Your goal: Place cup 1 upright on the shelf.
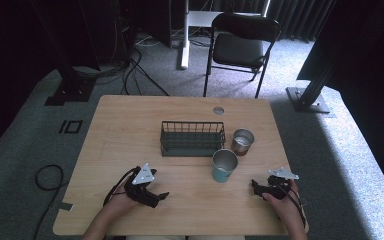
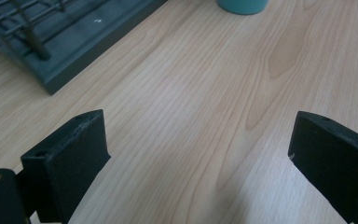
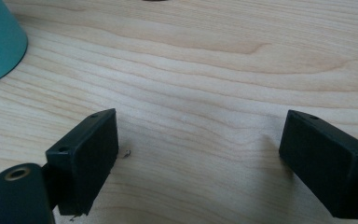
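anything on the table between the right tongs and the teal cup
No, just bare wood. The high view shows the right tongs apart from the teal cup, with plain table between; the right gripper view agrees.

A wire basket (image 1: pixel 193 138) sits mid-table (image 1: pixel 125 125). Just right of it stands a metal cup (image 1: pixel 242 141); a teal cup (image 1: pixel 224 165) stands nearer, close to both. The left gripper (image 1: pixel 156 196) rests near-left, jaws apart. The right gripper (image 1: pixel 258 186) rests near-right, beside the teal cup. A chair (image 1: pixel 240 47) stands beyond.
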